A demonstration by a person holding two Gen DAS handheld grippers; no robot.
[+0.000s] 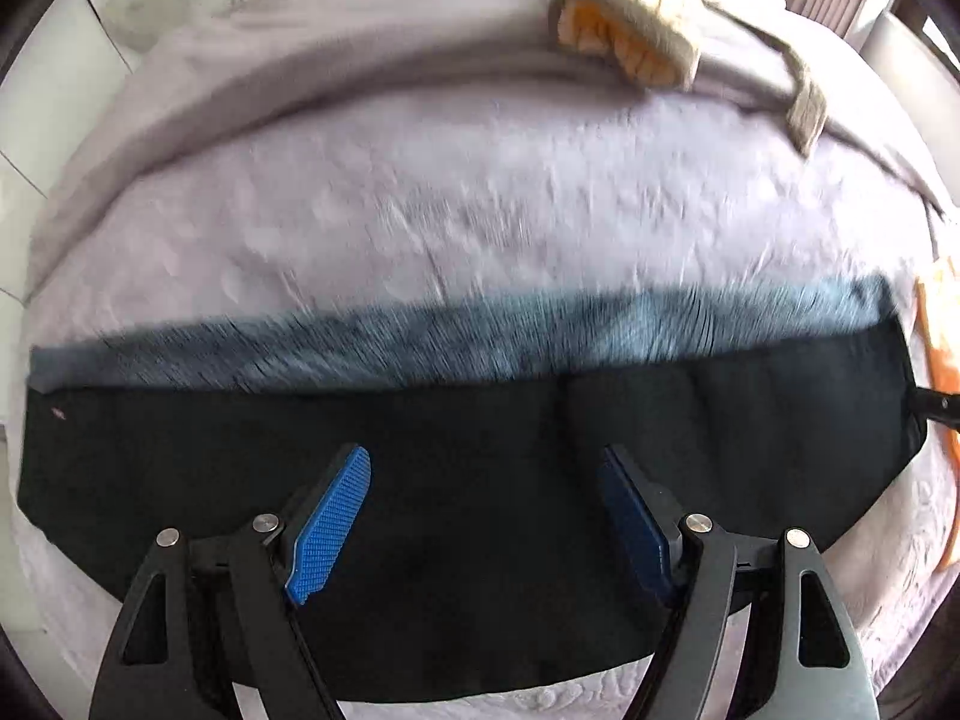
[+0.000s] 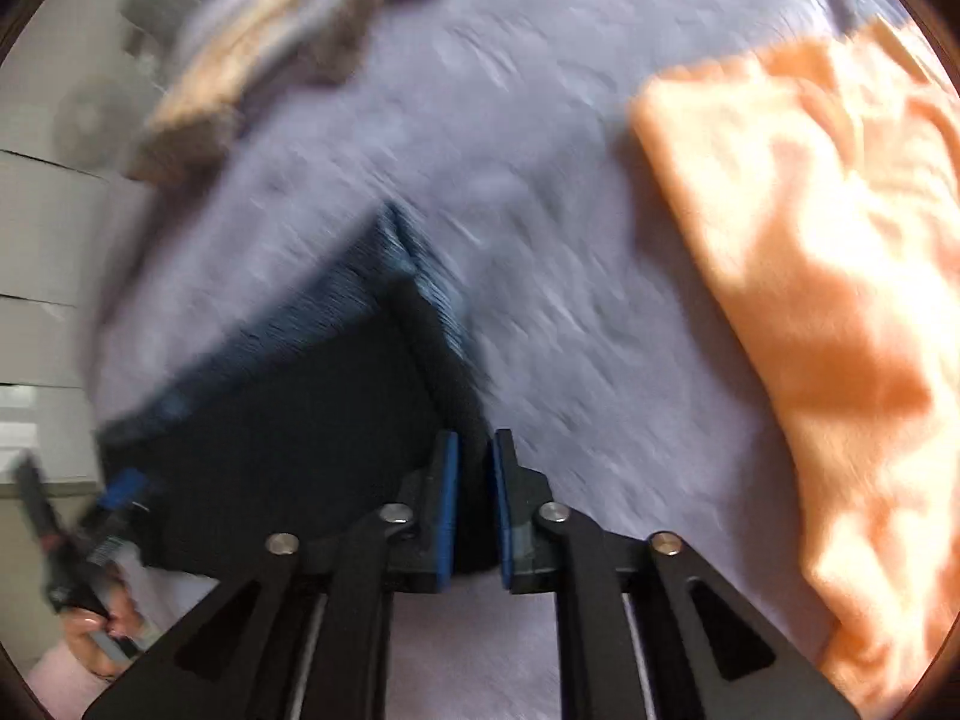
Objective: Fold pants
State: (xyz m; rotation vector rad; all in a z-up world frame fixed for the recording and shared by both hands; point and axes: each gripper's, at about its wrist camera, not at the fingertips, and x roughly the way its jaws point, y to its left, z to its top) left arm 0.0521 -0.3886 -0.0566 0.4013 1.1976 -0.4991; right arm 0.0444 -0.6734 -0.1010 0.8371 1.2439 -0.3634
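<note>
One pair of dark pants, folded into a long band, lies along the near edge of the bed. Left gripper hovers over it, fingers spread wide. Right gripper pinches the band's end corner. Bare cover beyond; one orange cloth at the right edge, one beige bundle at the far edge.

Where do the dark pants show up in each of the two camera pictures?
Left wrist view: the dark pants lie as a wide band across the lower half, under the open left gripper.
Right wrist view: the pants sit lower left of centre, their corner pinched in the right gripper.
Shared landmark: the orange cloth, large at right here, is a sliver at the left view's right edge.
</note>
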